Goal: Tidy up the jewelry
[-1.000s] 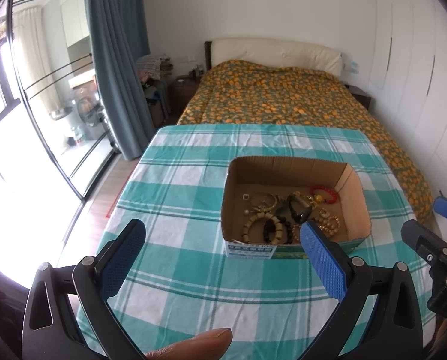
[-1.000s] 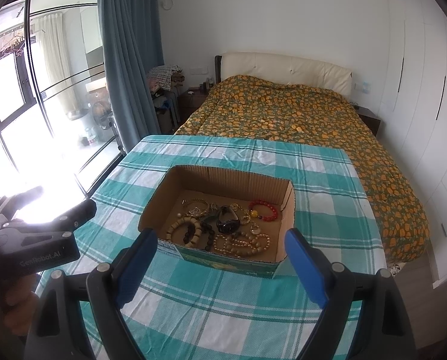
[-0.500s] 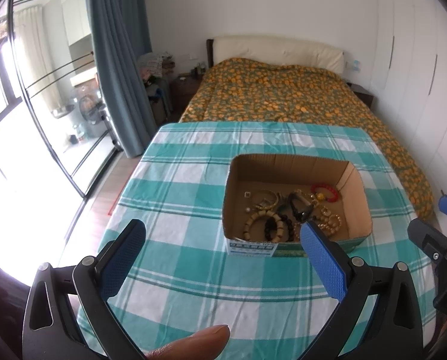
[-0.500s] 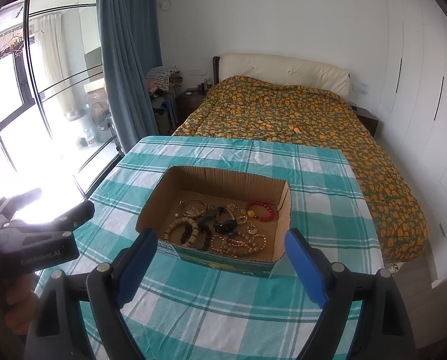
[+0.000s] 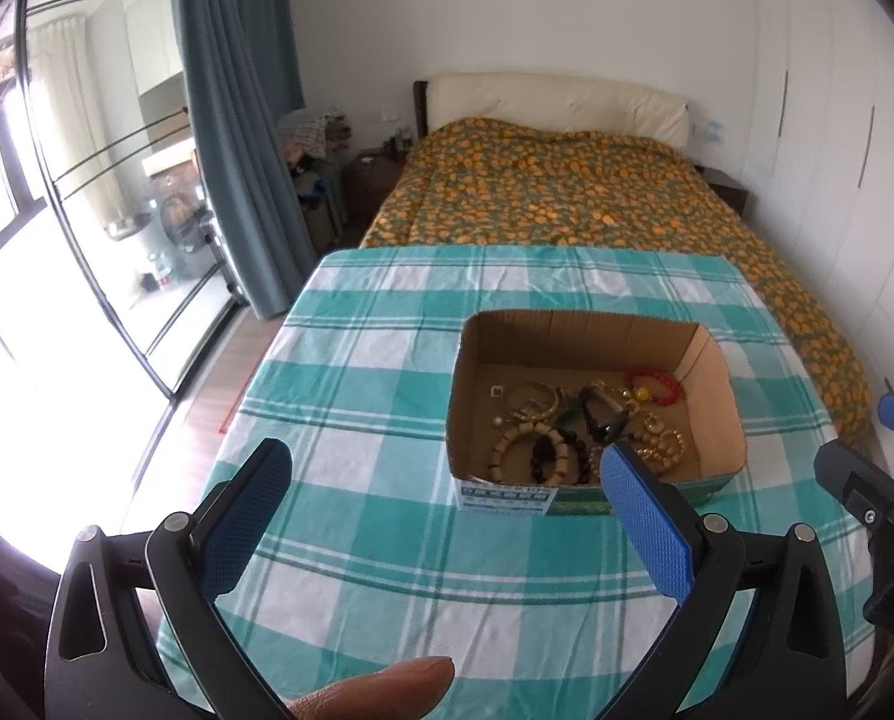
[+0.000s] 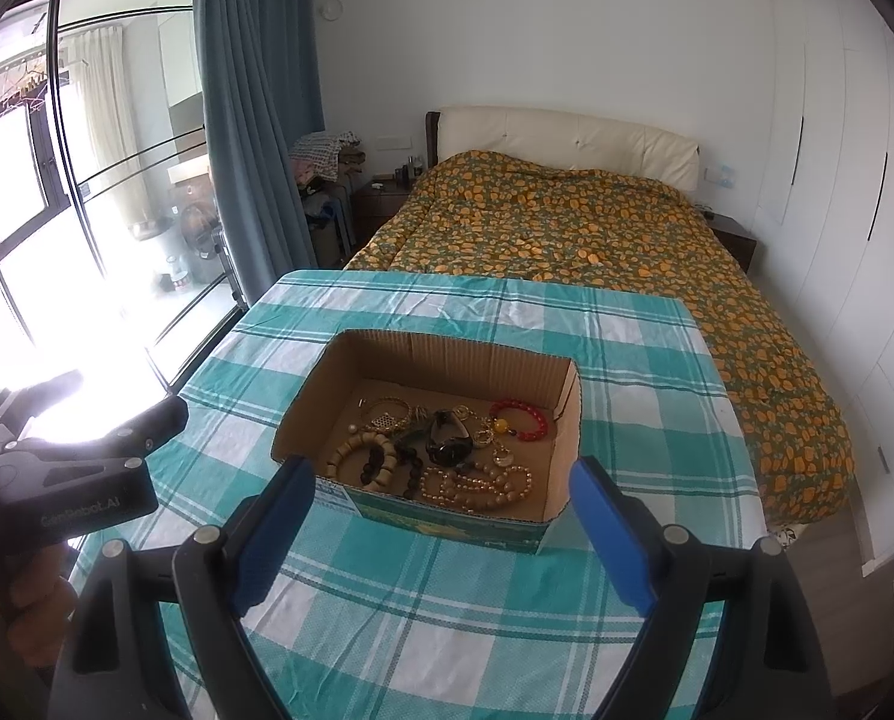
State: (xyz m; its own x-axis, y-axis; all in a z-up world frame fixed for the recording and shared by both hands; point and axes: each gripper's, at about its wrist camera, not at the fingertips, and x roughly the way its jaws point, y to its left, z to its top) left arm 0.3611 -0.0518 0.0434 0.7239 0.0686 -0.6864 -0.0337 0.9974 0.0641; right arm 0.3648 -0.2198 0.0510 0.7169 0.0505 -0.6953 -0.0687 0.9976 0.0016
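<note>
An open cardboard box (image 5: 717, 396) (image 6: 303, 408) sits on the table under a green-and-white checked cloth (image 5: 375, 420) (image 6: 447, 600). Inside lies a jumble of jewelry: a red bead bracelet (image 5: 657, 385) (image 6: 522, 417), wooden bead bracelets (image 5: 516, 447) (image 6: 363, 459), a dark watch (image 6: 447, 441), gold chains and a pearl strand (image 6: 477, 483). My left gripper (image 5: 444, 504) hangs open over the cloth, near and left of the box. My right gripper (image 6: 441, 516) is open too, just short of the box's near wall. Nothing is between either pair of fingers.
A bed (image 6: 597, 240) with an orange-patterned quilt stands beyond the table's far edge. Glass doors and a blue curtain (image 6: 249, 120) are at the left, white wardrobes (image 6: 855, 180) at the right. A fingertip (image 5: 375, 690) shows at the left wrist view's bottom.
</note>
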